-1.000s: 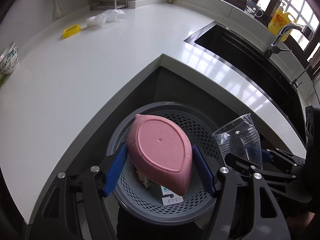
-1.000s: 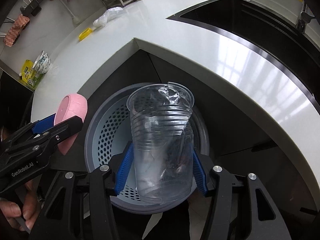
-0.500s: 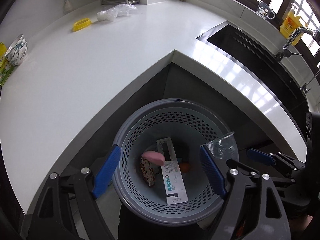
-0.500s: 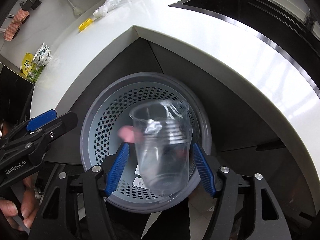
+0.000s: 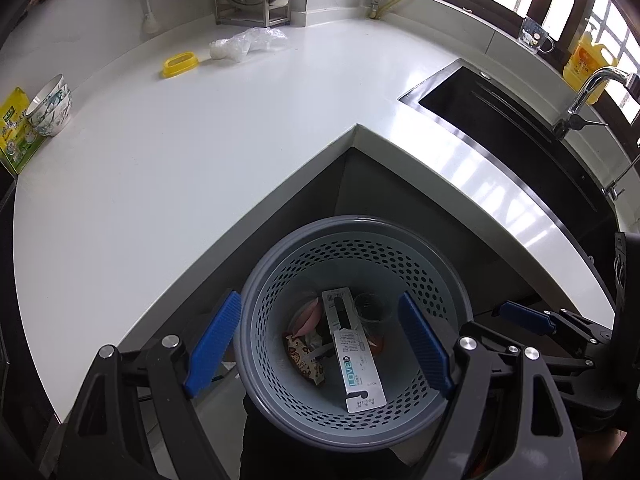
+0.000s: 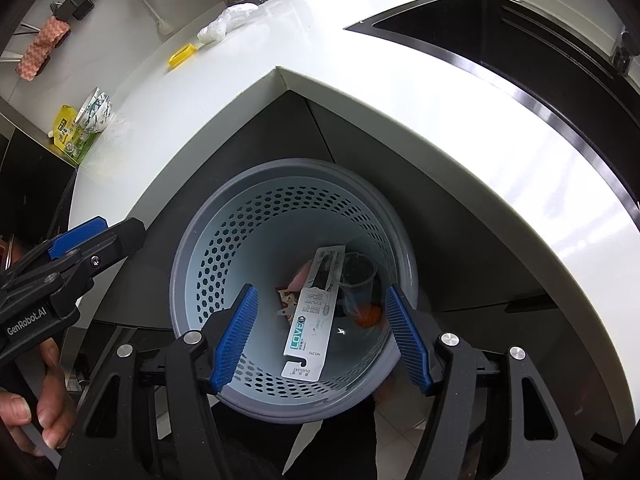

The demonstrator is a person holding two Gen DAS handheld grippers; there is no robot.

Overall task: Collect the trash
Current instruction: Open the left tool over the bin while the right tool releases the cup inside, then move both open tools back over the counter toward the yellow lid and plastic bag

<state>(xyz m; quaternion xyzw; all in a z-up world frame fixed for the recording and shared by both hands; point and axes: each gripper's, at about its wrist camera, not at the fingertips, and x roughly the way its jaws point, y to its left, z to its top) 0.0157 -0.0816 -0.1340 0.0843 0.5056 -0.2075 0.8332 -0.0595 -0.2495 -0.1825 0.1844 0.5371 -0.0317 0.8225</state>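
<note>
Both hand-held grippers, left [image 5: 320,344] and right [image 6: 320,336], hang released and empty over the grey waste basket [image 5: 448,280] tucked under the table's inner corner, jaws having just opened to drop trash. Inside, the clear cup [image 6: 358,276] lies tipped, mouth toward the table's corner, beside the pink dish [image 5: 308,314]; the carton [image 6: 316,308] runs lengthwise toward that corner

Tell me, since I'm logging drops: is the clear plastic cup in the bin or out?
In: the clear plastic cup lies at the grey bin's bottom.

Both grippers (jaws apart) empty.
</note>
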